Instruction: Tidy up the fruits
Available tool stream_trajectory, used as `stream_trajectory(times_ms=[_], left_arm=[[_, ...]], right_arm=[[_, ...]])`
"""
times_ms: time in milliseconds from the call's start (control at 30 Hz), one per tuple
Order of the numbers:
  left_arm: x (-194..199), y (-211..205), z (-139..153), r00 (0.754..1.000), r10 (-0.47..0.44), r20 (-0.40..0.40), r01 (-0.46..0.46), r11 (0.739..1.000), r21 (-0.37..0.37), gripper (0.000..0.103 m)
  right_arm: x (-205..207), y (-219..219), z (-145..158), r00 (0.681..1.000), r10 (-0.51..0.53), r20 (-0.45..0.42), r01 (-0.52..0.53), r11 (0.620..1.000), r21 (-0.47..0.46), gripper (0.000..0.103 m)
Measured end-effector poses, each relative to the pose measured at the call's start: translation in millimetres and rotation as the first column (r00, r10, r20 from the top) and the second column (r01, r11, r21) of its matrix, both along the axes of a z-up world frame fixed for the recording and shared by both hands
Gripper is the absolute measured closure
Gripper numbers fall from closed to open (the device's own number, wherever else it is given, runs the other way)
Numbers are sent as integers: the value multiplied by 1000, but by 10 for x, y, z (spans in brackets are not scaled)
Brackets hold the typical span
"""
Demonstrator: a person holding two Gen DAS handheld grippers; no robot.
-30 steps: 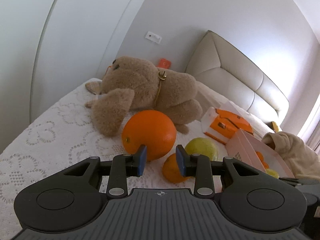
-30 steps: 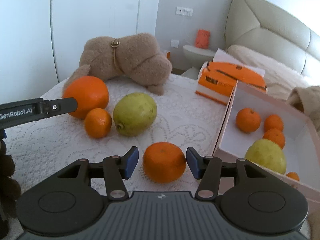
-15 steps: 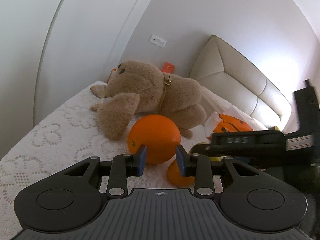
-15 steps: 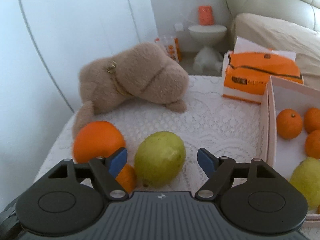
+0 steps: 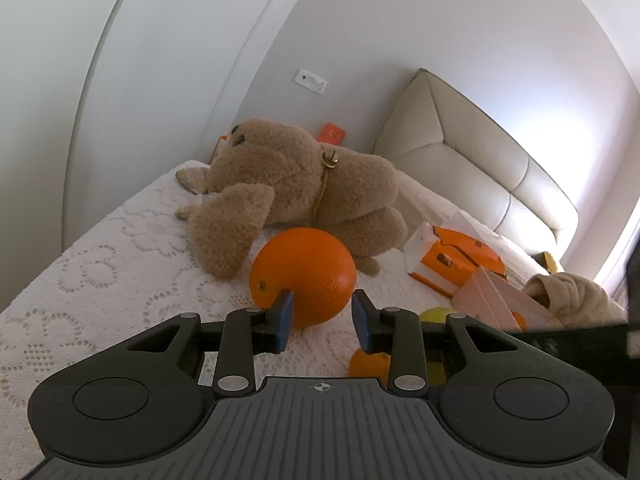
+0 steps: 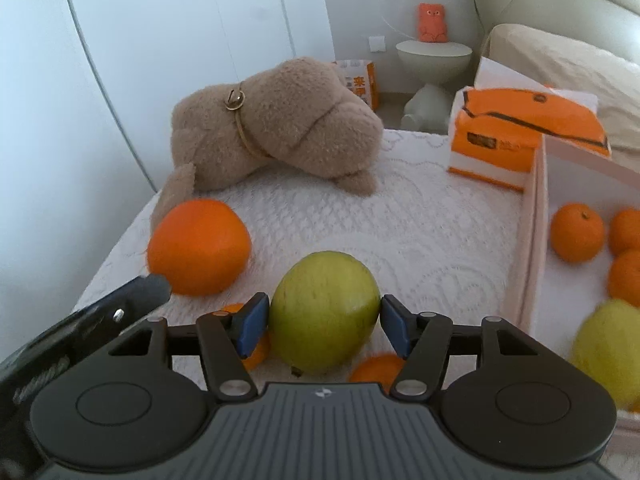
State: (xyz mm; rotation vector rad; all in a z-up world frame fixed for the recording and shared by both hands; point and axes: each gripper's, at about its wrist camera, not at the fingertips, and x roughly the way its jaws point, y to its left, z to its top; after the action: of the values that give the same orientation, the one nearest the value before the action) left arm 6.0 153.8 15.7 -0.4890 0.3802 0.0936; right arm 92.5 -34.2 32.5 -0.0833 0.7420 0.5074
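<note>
The right hand-held gripper [image 6: 322,325] is closing its blue pads around a smooth yellow-green fruit [image 6: 325,312], seemingly a pear or lemon, lying on the lace-covered bed [image 6: 420,232]; whether the pads are pressing yet is hard to say. The left hand-held gripper [image 5: 322,322] is hanging narrow and empty just short of the large dimpled orange [image 5: 303,277]. Two small mandarins [image 6: 374,367] are sitting beside the green fruit. The step in hand looks like a pickup; next the fruit likely needs lifting over the wall of the pale cardboard box [image 6: 534,240], where round mandarins are already lying. A fuzzy plush bear [image 6: 276,128] is sprawling behind.
</note>
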Motion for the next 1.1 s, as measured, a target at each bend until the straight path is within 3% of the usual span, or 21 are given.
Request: stream_trajectory(times_ms=[233, 433, 667, 833, 1000, 1100], left_arm=[[11, -32, -2, 1000, -10, -7, 10, 1000, 12, 68], [45, -124, -2, 998, -64, -10, 65, 997, 40, 68], [127, -354, 10, 986, -160, -47, 164, 981, 103, 68], [179, -648, 113, 973, -209, -102, 225, 956, 186, 67], [250, -987, 136, 970, -143, -195, 207, 907, 368, 66], [271, -1072, 132, 966, -142, -215, 219, 893, 393, 56]], right_arm=[[-530, -64, -62, 981, 48, 186, -26, 993, -119, 43], [-874, -256, -81, 967, 43, 252, -15, 993, -113, 41], [-1014, -627, -172, 965, -77, 251, 98, 992, -75, 36], [-913, -1038, -351, 977, -166, 133, 166, 986, 10, 36], [-933, -1204, -380, 979, -165, 119, 154, 983, 95, 31], [-934, -1207, -374, 982, -149, 119, 136, 985, 109, 27]])
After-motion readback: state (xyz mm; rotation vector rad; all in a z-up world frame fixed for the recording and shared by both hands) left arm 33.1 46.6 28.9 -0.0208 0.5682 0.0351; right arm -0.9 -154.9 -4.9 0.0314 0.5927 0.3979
